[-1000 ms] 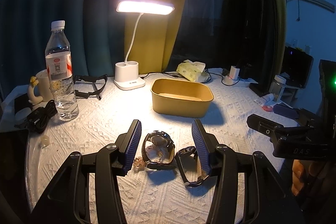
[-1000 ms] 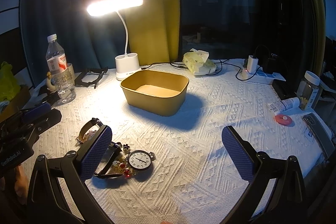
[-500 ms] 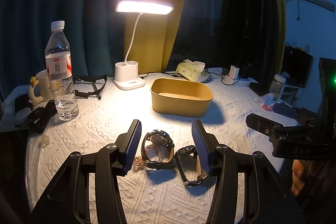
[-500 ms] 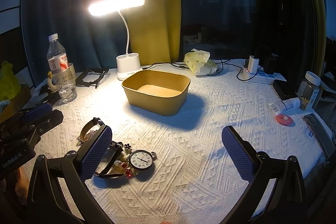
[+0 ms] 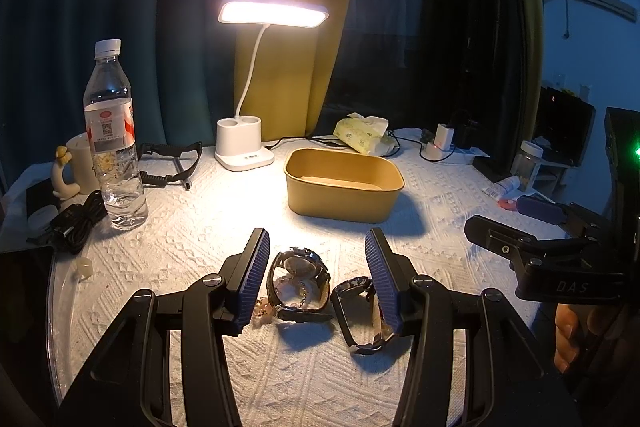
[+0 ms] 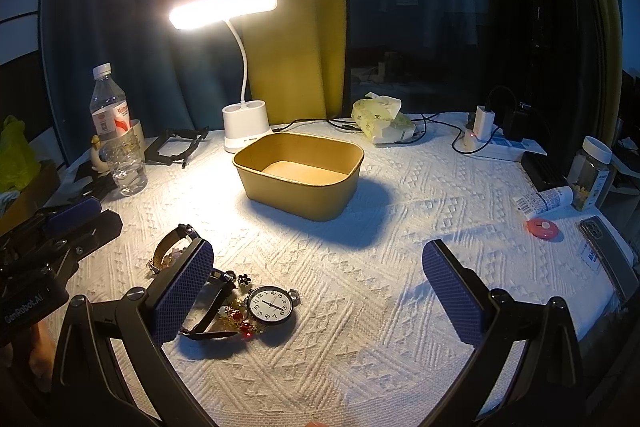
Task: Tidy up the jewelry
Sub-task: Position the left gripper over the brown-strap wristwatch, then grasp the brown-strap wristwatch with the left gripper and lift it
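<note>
1. Left gripper (image 5: pixel 316 271) hovered low over the near edge of the table (image 5: pixel 224 223), jaws spread wide and closed on nothing, with a dark wristwatch (image 5: pixel 298 281) lying between the ribbed blue pads (image 5: pixel 254 279) and touching neither.
2. Right gripper (image 6: pixel 320 291) hung over the near middle of the table, jaws fully apart and empty; only bare cloth lay between its pads.
3. Jewelry lay in one cluster at the near-left part of the table: the dark wristwatch, a second watch (image 5: pixel 362 311) with a metal band just beside the left gripper's right pad, a round white-faced pocket watch (image 6: pixel 272 305), red-stoned pieces (image 6: pixel 236 319) touching it, and a brown-strapped watch (image 6: pixel 170 247) behind the right gripper's left pad.
4. An empty tan rectangular box (image 6: pixel 298 173) with rounded corners stood near the table's middle, well apart from the cluster.
5. Obstacles and surroundings:
   - a lit white desk lamp (image 5: pixel 244 147) at the far edge
   - a clear water bottle (image 5: pixel 114 143) and a mug (image 5: pixel 80 163) at the far-left edge
   - a tissue pack (image 6: pixel 380 119) and a power strip (image 6: pixel 500 143) at the far-right edge
6. Both grippers pointed forward and slightly downward; fingers of a hand (image 5: pixel 568 335) showed on the right gripper's handle.
7. A white cloth woven in raised diamond patterns covered the table.
</note>
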Tool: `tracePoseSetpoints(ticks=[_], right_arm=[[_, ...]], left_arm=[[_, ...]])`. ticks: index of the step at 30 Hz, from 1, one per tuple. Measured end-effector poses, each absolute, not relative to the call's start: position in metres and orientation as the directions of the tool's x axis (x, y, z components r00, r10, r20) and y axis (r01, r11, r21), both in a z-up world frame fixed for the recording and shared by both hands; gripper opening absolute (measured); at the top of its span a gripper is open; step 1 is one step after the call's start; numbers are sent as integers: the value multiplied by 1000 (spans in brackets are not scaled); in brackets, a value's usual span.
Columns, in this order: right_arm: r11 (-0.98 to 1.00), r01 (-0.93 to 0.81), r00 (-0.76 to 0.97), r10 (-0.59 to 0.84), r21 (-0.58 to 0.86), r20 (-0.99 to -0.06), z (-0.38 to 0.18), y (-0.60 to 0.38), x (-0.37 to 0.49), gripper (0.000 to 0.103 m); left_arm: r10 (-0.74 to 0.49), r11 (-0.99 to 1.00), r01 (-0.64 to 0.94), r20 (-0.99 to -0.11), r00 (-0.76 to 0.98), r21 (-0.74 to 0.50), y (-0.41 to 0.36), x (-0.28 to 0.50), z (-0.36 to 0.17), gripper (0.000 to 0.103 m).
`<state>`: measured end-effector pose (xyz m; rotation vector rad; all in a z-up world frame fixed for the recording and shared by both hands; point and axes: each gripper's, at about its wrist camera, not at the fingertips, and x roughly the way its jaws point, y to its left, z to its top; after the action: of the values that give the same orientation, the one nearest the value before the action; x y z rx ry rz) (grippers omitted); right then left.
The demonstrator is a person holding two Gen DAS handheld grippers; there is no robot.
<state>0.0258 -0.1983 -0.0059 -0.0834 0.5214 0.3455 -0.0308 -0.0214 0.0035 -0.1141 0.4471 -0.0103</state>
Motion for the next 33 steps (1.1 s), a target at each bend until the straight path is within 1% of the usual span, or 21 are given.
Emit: tracePoseSetpoints(ticks=[9,14,19,24,33], right_arm=[[938,-346,809,306,13,-502,-7,-195,27,103],[935,-353,798,312,20,-516,-12,-193,32,103],[935,-354,781,316,36,-538,-19,-194,45,103],[930,-362,752,327,56,-572,-31,-193,61,103],[928,-355,720,347,110,-601,-48,-203,95,103]], left_arm=[[-35,993,-16,-434,900,-113,-22,-31,2,53],[-40,994,-14,-461,887,-112,-19,-24,-4,53],[-41,994,-19,-523,852,-109,-12,-6,-15,53],[-65,991,-15,-583,810,-131,-7,15,-31,53],[-38,995,-32,-672,740,-91,-11,57,-49,54]])
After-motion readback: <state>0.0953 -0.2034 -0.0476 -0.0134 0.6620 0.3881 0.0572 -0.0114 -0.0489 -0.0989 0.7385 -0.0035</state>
